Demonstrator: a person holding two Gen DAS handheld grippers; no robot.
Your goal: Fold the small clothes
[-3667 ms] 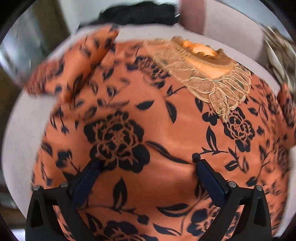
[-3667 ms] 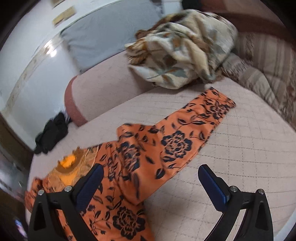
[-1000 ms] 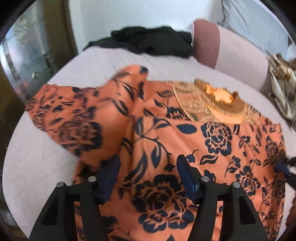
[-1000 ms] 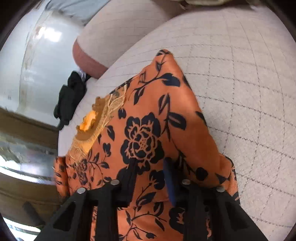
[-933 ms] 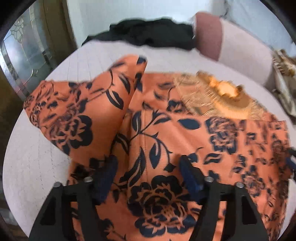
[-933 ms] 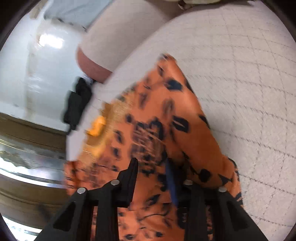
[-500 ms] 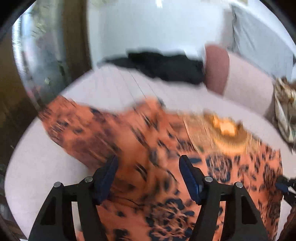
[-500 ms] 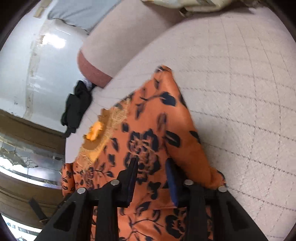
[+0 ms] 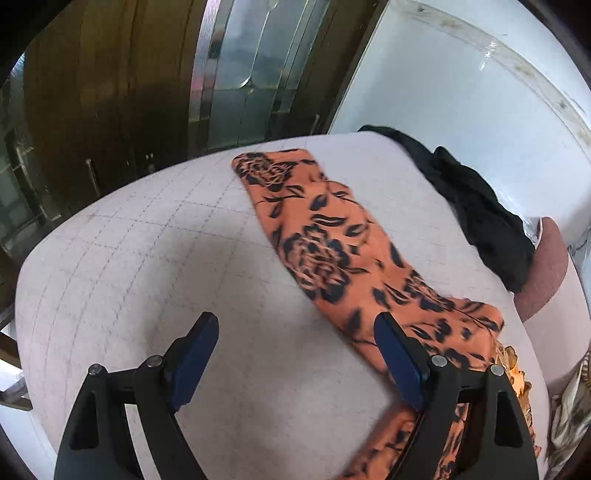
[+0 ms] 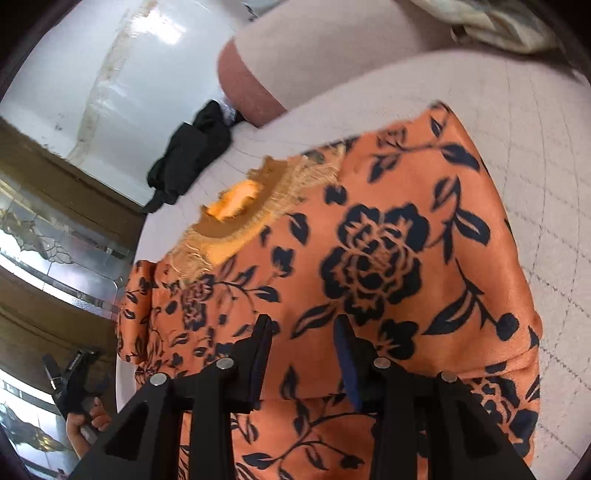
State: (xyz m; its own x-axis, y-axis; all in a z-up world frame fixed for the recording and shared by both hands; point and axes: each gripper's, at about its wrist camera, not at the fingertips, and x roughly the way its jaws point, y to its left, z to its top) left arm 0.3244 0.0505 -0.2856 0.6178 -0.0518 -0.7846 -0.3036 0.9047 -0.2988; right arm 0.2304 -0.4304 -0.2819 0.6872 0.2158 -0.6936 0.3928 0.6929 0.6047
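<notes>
An orange garment with a dark floral print (image 10: 373, 258) and a gold lace collar (image 10: 236, 210) lies on the pale quilted bed (image 9: 147, 258). One sleeve is folded over its body in the right wrist view. The other sleeve (image 9: 321, 254) lies stretched out flat in the left wrist view. My left gripper (image 9: 295, 328) hovers over bare quilt beside that sleeve, jaws wide and still opening, nothing between them. My right gripper (image 10: 303, 325) sits low over the folded body. Its jaws stand narrowly apart and are opening, with cloth lying under the gap, not pinched.
A black garment (image 9: 476, 218) is heaped at the bed's far corner by a pink bolster (image 9: 546, 266). A patterned blanket (image 10: 491, 18) lies beyond. A wood and glass door (image 9: 147, 74) stands past the bed's left edge. A hand (image 10: 86, 417) shows at the lower left.
My left gripper swung off the garment's body to the bare quilt by the outstretched sleeve, rolled, and opened wider. My right gripper shifted slightly and its jaws parted a little.
</notes>
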